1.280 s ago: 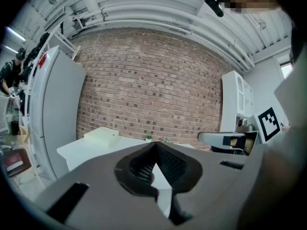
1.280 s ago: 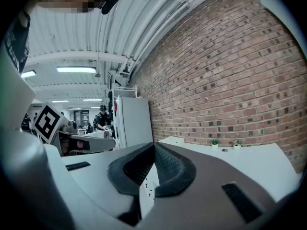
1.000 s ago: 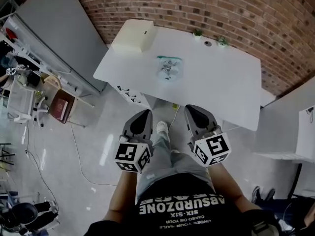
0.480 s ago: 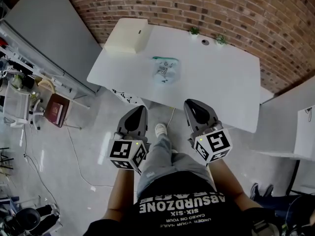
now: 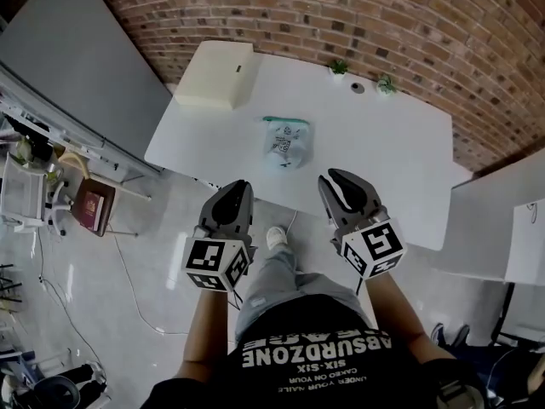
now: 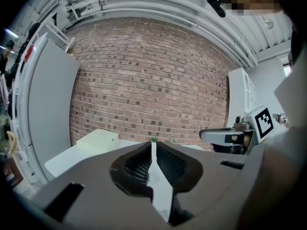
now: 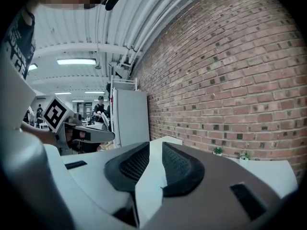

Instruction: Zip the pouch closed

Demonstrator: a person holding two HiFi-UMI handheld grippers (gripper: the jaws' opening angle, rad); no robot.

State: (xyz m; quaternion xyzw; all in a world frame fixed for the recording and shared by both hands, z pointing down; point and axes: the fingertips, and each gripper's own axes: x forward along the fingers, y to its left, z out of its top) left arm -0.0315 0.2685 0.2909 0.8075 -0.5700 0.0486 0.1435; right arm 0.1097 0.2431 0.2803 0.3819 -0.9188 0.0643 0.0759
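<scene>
My left tongs (image 5: 233,196) are clenched with nothing in them; the left gripper view (image 6: 153,146) shows only a thin slit between the jaws. My right tongs (image 5: 339,186) are released, and their jaws have just been opening. The right gripper view (image 7: 156,147) shows a clear gap with just tabletop seen through it and nothing held. Both tongs hang side by side over the floor (image 5: 170,254), just short of the near edge of the white table (image 5: 383,169). My shoe (image 5: 276,237) is on the floor between them. The pouch (image 5: 285,140) lies flat on the table, left of its middle and closer to the near edge, well apart from both tongs. It is see-through with a green strip along its far end; whether the zip is open is too small to tell. Only bare tabletop lies between the pouch and the near edge. A cream box (image 5: 215,73) sits on the far left corner, apart from the pouch. Two small plants (image 5: 339,66) (image 5: 386,82) stand at the far edge by the brick wall (image 5: 358,15). A grey panel (image 5: 77,75) stands left of the table, with a low stand holding a red book (image 5: 88,210) nearer me. A cable (image 5: 136,288) trails on the floor on the left, and a white cabinet (image 5: 519,228) is on the right.
</scene>
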